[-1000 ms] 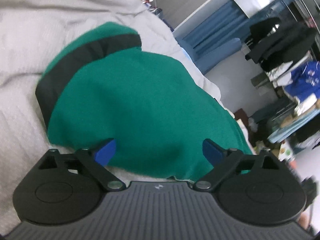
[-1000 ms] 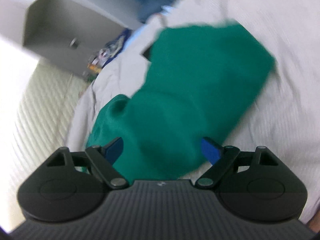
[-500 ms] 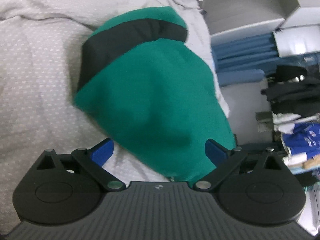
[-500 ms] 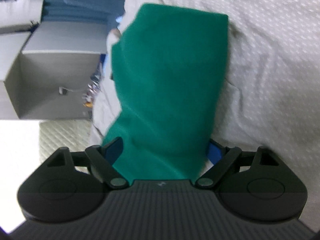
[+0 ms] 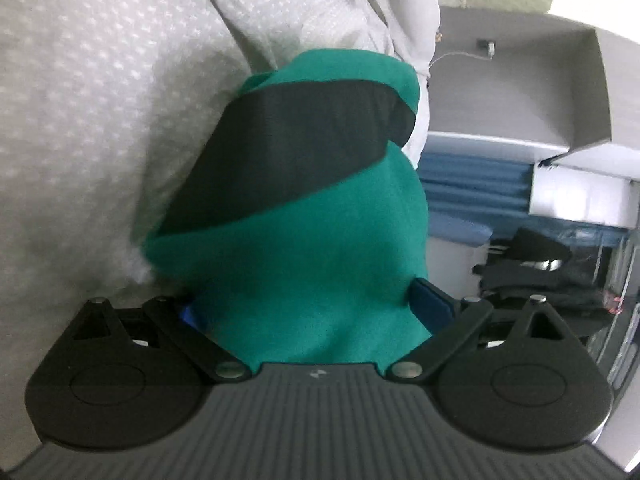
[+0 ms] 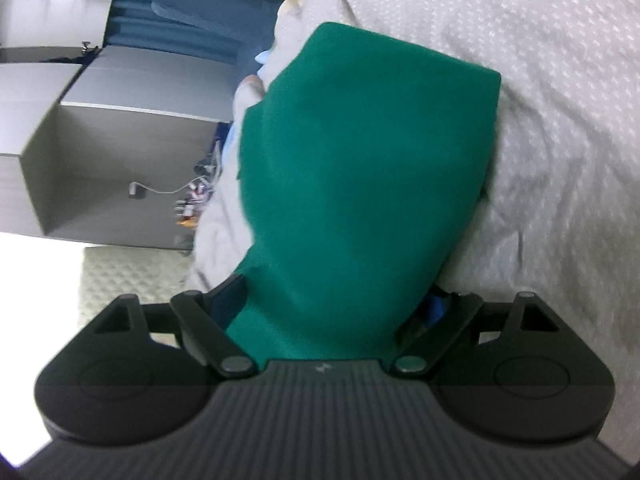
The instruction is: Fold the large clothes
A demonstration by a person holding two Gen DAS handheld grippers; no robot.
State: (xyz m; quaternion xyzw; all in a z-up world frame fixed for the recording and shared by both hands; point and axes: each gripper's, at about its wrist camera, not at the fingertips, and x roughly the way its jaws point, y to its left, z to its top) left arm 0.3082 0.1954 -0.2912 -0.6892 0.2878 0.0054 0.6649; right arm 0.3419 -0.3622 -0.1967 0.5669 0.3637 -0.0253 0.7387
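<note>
left tool (image 5: 316, 312): jaws wide, green garment (image 5: 304, 264) bunched between them; blue pads (image 5: 430, 300) sit at the cloth's flanks, no pinch visible; reads as open around the fold
right tool (image 6: 332, 312): jaws wide too, same garment (image 6: 360, 160) running up between them; right pad mostly hidden by cloth, no squeeze seen
garment: folded green piece with black band (image 5: 296, 148), lying on the white bed cover (image 5: 80, 100); far edge squarish in right view
surroundings: grey cabinet (image 6: 120, 152), blue curtain (image 5: 472, 184) beyond bed edge
step (judged): setting folded piece down or re-gripping near edge
do it well: keep both tools level with each other, close on all layers at once, pull the edge taut before lowering, avoid snagging the cover
</note>
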